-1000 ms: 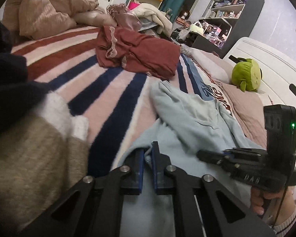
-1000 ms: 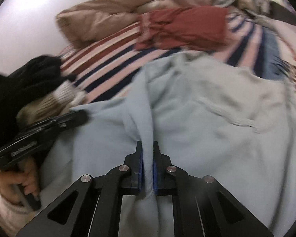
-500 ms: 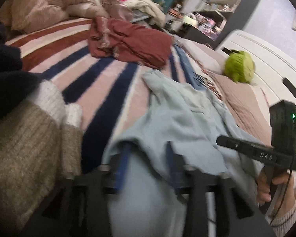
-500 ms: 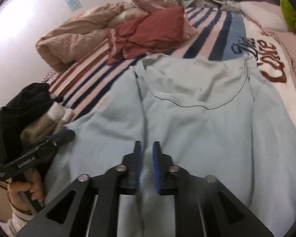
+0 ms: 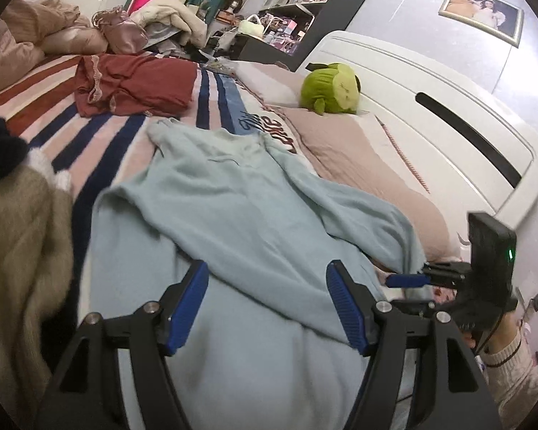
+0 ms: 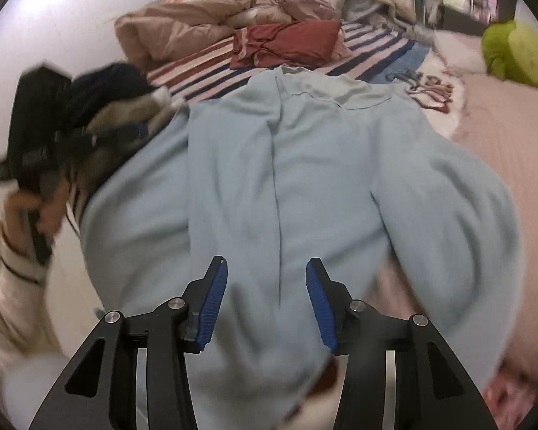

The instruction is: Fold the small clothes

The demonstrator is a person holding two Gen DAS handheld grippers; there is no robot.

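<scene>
Both the left gripper [image 5: 267,301] and right gripper [image 6: 267,301] hold fingers wide above the top [image 6: 305,179], frame centre, gripping nothing.

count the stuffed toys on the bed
1: a green plush toy by the white headboard, on the pink pillow. The bedding pile could hide others.

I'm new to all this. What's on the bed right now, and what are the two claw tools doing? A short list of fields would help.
surface: striped blanket on a bed
main garment: light blue top, spread flat, neckline far from the cameras
left gripper: open, above the top's near edge, holding nothing
right gripper: open, above the top, holding nothing
other clothes: dark red garment farther up the bed
toy: green plush by the headboard
</scene>
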